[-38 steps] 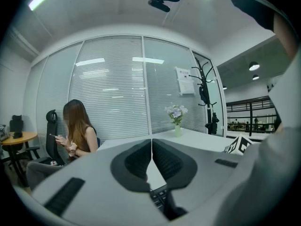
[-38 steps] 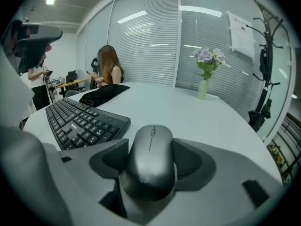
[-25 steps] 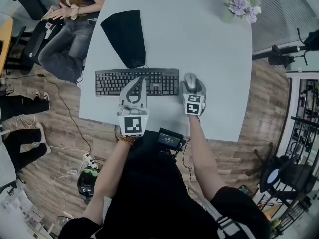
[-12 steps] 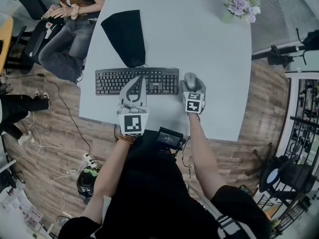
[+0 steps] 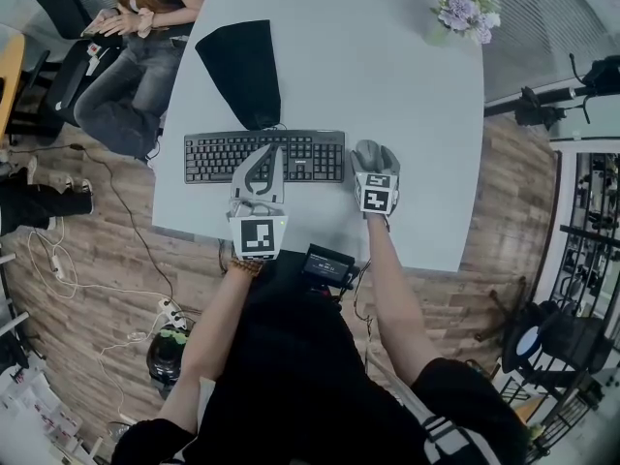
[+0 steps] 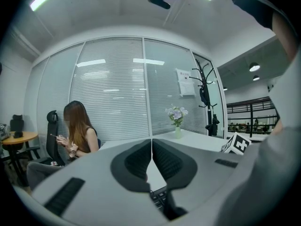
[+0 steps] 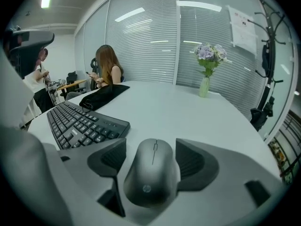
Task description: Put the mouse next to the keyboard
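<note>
Right claw (image 7: 151,149) spread, jaws just opened and clear of the grey mouse (image 7: 151,178) lying between them on the white table (image 7: 188,112), just right of the keyboard (image 7: 82,124); release step, likely next a straight withdrawal without nudging.

Right of the mouse (image 7: 151,173) the desk (image 5: 426,143) is bare all the way to its edge. Past the mouse the way is open up to the flowers (image 5: 463,10) in the far corner. On the left the keyboard (image 5: 213,158) sits close by and blocks that side. Behind it lies a black bag (image 5: 242,66). The left claw (image 5: 269,158) hangs over the keyboard's near half.
</note>
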`<state>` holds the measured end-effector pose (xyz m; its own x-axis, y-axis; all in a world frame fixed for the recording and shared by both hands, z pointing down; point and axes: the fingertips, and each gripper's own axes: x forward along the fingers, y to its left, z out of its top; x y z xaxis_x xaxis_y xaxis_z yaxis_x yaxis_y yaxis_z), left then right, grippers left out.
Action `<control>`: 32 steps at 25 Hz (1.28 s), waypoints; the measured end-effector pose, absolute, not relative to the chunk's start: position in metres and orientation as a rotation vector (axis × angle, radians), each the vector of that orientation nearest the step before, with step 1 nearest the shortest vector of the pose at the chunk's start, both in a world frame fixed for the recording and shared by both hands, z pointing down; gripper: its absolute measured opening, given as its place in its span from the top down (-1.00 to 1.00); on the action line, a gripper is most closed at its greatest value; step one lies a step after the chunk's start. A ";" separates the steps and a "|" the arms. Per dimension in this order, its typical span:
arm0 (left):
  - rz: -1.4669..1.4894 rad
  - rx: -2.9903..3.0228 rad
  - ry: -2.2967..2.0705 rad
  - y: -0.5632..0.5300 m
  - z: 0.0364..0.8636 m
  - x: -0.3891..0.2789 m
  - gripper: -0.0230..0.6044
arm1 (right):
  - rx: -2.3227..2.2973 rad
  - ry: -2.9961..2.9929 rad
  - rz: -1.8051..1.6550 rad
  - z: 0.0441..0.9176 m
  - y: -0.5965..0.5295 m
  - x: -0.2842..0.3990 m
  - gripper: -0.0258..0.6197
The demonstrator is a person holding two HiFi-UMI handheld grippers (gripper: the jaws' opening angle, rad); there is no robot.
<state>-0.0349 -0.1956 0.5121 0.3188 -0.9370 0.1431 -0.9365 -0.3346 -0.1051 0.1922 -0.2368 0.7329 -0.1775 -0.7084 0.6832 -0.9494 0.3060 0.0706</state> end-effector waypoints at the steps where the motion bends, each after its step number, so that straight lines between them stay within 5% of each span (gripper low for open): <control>1: -0.278 -2.549 1.809 -0.195 0.512 -0.035 0.89 | 1.472 -1.961 0.491 0.729 -0.238 0.192 -0.11; 32: -0.215 -2.526 1.809 -0.191 0.488 -0.040 0.89 | 1.614 -2.119 0.241 0.593 -0.254 0.160 -0.10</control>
